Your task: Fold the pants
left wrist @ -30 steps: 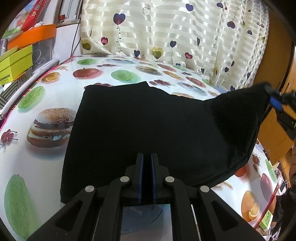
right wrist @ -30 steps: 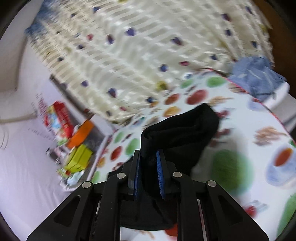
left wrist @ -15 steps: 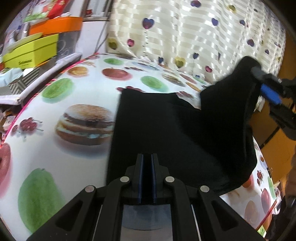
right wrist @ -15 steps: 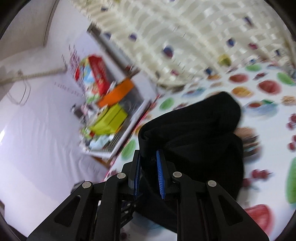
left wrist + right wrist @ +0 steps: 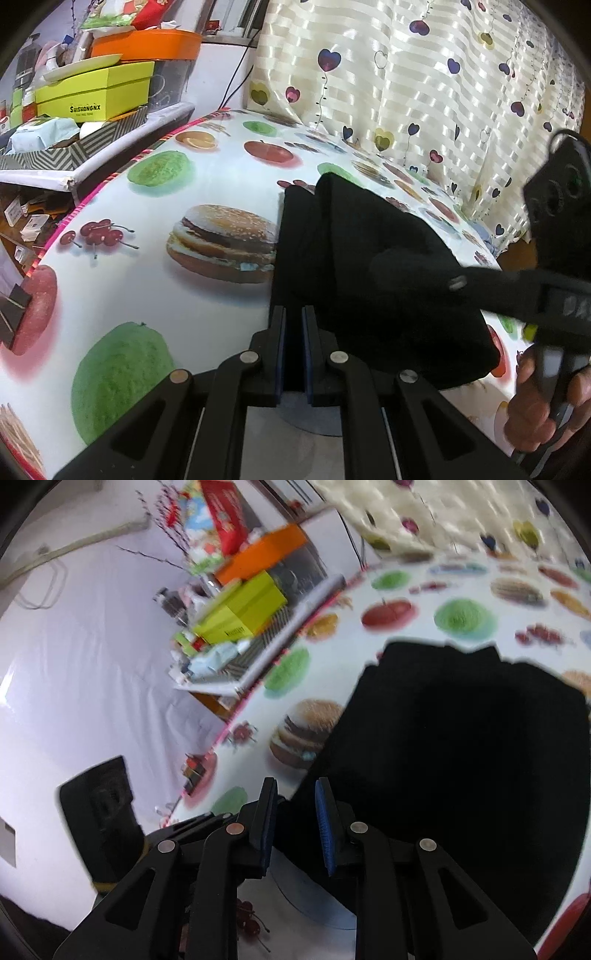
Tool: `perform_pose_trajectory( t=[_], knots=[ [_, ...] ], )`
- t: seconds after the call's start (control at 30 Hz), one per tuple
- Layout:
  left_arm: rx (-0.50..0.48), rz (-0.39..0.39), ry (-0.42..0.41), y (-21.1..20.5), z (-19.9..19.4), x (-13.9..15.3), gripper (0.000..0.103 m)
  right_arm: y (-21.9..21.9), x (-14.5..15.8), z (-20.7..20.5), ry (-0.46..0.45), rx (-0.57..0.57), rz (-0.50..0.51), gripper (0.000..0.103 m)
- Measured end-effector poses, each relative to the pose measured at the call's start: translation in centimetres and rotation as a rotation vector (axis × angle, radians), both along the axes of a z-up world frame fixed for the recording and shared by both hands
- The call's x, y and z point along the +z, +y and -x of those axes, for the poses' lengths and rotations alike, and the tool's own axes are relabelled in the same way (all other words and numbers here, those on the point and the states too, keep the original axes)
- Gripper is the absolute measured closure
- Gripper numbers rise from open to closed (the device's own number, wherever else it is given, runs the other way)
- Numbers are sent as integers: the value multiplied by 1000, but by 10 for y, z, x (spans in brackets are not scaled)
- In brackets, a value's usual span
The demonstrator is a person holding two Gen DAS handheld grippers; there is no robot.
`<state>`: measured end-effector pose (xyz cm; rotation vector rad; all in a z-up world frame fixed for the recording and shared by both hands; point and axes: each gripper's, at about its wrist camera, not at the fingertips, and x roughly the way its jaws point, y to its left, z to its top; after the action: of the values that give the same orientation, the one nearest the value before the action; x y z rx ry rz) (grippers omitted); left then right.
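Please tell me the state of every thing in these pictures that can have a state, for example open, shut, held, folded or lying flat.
black pants: folded over on the table, one edge pinched by the left gripper.
left gripper: shut on the pants' edge.
right gripper: jaws have just been opening; pads stand apart, with some dark cloth between them.
tablecloth: spread flat over the table.
yellow box: lid closed, stacked among other boxes.

Each tool is a matte black plastic linkage: two parallel fingers carried on angled arms with triangular cut-outs. Left tool (image 5: 293,325) has four round silver pivot pins and dark blue pad faces. Right tool (image 5: 295,808) matches it, with ribbed bright blue pads (image 5: 325,827).
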<state>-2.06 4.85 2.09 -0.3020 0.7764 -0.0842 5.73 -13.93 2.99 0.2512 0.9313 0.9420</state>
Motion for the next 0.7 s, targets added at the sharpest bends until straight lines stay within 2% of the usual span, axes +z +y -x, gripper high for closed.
perform_pose_trajectory(
  t=[0.03, 0.1, 0.17, 0.27, 0.43, 0.6, 0.7],
  knots=[
    [1, 6, -3, 2, 1, 1, 93, -8, 5, 2, -22, -13, -14, 80],
    [-3, 36, -19, 7, 3, 3, 85, -32, 14, 4, -58, -53, -38, 77],
    [-10, 66, -42, 10, 3, 6, 62, -46, 17, 2, -65, -102, -39, 76],
    [-41, 90, -66, 8, 0, 9, 53, -76, 7, 1, -37, -183, -41, 76],
    [-102, 52, -58, -4, -19, 6, 50, -111, -18, 6, 34, -266, -46, 75],
    [-138, 8, -27, -17, -38, 1, 49, -126, -31, 7, 70, -300, -55, 75],
    [-141, 12, -3, -18, -45, -1, 49, -129, -33, 6, 76, -305, -64, 75]
  ],
)
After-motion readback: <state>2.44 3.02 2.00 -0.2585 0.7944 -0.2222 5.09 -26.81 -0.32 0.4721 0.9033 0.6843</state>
